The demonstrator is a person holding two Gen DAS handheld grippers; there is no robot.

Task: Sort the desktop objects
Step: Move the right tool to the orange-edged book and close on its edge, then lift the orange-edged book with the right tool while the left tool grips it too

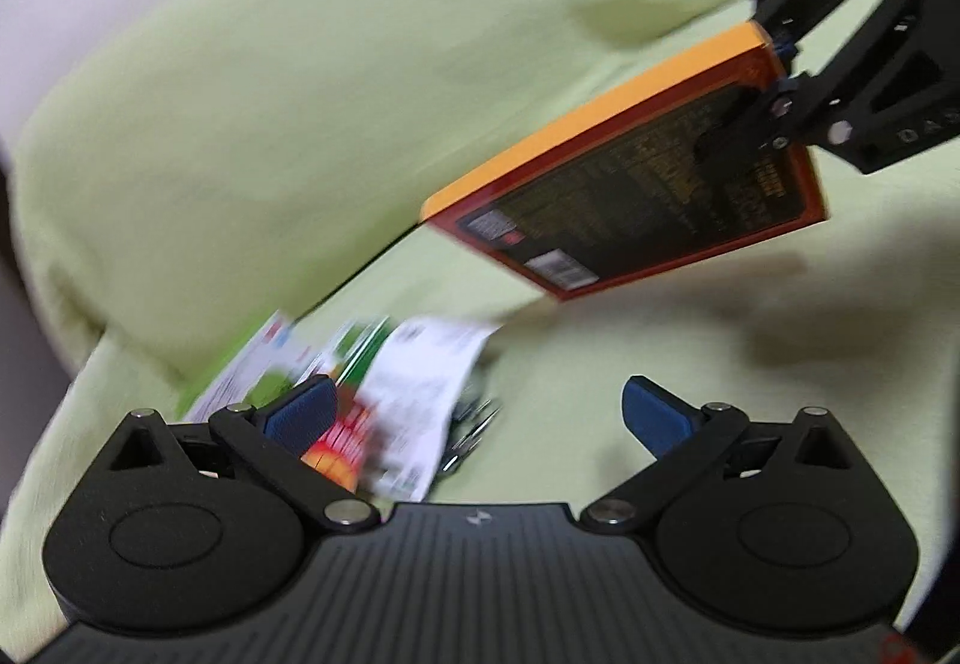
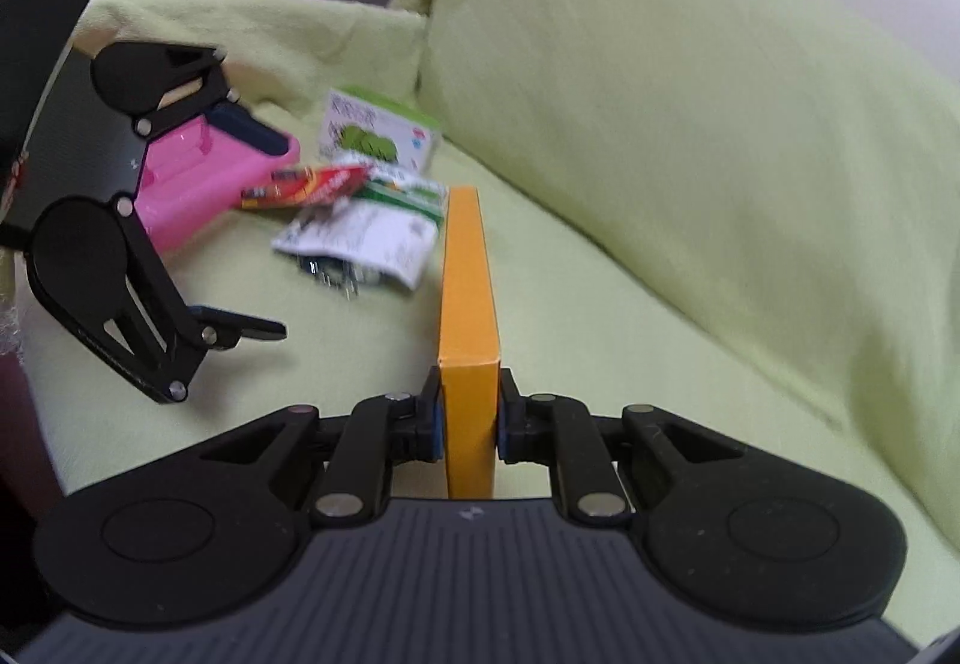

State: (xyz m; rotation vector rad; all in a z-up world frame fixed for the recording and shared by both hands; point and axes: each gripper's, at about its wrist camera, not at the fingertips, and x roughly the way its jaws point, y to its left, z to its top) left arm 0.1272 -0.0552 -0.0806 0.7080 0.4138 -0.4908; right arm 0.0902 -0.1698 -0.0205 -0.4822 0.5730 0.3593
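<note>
- One item is in hand so far: the flat orange box (image 2: 468,316) sits clamped edge-on between the right gripper (image 2: 469,418) pads, lifted clear of the green-covered sofa seat (image 2: 600,316) and pointing straight ahead of that gripper.
- From the left wrist view, the same box shows its dark printed back face, hanging in the air ahead and to the right of the left gripper (image 1: 480,412).
- That left gripper stands wide apart with nothing between its blue pads (image 1: 300,412); it hovers just short of the pile, so I judge a second pick is being set up, not yet made.
- Several things are left unsorted, ahead and to the left of the right gripper: a white printed packet (image 2: 366,241) lying over something dark I cannot identify, a red snack wrapper (image 2: 306,187), a green-and-white carton (image 2: 375,132) and another green pack under the packet.
- A pink tray or case (image 2: 198,184) lies beyond the left gripper's fingers, beside the pile; whether it is the sorting target I cannot tell.
- Most of the sorting seems undone: the pile is mixed and overlapping, and the box has no visible destination yet.
</note>
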